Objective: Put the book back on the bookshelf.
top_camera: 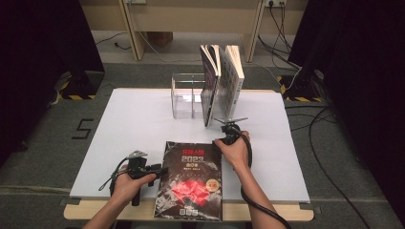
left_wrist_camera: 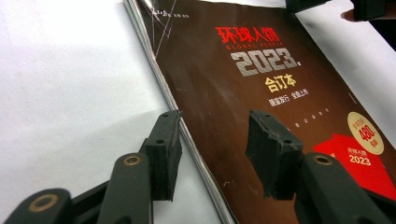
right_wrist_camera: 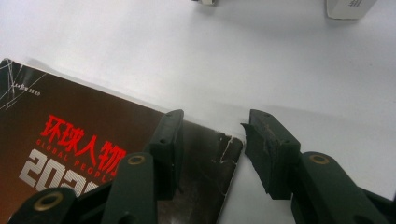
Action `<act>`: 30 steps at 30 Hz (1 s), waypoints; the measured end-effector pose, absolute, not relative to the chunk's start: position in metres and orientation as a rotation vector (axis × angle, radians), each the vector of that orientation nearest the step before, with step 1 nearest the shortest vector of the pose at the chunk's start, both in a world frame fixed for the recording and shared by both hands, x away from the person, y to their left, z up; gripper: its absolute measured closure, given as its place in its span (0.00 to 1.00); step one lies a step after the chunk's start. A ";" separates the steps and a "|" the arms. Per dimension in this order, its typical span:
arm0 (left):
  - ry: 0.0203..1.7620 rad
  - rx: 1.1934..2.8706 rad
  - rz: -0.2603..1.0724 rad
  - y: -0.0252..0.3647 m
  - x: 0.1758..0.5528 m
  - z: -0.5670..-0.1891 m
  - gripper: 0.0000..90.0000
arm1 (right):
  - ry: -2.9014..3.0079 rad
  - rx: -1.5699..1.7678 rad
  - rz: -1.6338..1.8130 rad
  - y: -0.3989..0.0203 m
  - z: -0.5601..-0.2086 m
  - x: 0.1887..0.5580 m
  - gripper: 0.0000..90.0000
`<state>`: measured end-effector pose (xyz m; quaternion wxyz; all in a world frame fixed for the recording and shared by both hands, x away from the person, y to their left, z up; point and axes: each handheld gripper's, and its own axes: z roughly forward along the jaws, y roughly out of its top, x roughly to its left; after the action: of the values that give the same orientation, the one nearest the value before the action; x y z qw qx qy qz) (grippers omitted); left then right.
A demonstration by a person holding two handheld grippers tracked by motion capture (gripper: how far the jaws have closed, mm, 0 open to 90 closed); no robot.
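Observation:
A magazine [top_camera: 191,179] with a dark brown cover, red lettering and "2023" lies flat on the white tabletop [top_camera: 133,129], near the front edge. My left gripper [top_camera: 160,169] sits at the magazine's left side. In the left gripper view its jaws stand open [left_wrist_camera: 212,126] on either side of the spine [left_wrist_camera: 187,135], with no pad pressing on it. My right gripper [top_camera: 222,141] is at the cover's far right corner. In the right gripper view its jaws are open [right_wrist_camera: 212,126]. The worn corner of the magazine [right_wrist_camera: 219,149] lies between them, untouched.
Behind the magazine stands a clear acrylic rack [top_camera: 187,98] with several upright books [top_camera: 222,83] leaning in its right end; their bottoms [right_wrist_camera: 348,8] show in the right gripper view. The table's wooden front edge [top_camera: 95,210] is close to my hands. Cables trail on the floor at right.

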<state>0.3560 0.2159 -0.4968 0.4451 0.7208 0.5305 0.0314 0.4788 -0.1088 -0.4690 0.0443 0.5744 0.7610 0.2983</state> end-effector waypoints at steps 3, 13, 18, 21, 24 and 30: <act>1.307 1.789 0.075 0.215 0.356 -0.497 0.61 | 2.322 1.756 0.916 -0.109 -0.470 0.480 0.63; 1.302 1.819 0.131 0.211 0.354 -0.497 0.64 | 2.314 1.806 0.955 -0.111 -0.470 0.476 0.63; 1.307 1.824 0.130 0.211 0.354 -0.496 0.64 | 2.328 1.831 0.964 -0.113 -0.469 0.474 0.63; 1.308 1.818 0.123 0.212 0.354 -0.496 0.64 | 2.315 1.851 0.978 -0.114 -0.470 0.474 0.63; 1.311 1.818 0.118 0.212 0.354 -0.496 0.64 | 2.315 1.876 1.001 -0.117 -0.468 0.473 0.65; 1.311 1.817 0.117 0.212 0.354 -0.496 0.64 | 2.318 1.922 1.043 -0.119 -0.464 0.469 0.68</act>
<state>0.3541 0.2118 -0.4960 0.4338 0.7296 0.5265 0.0470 0.4686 -0.1192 -0.4640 -0.0224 0.6032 0.7271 0.3271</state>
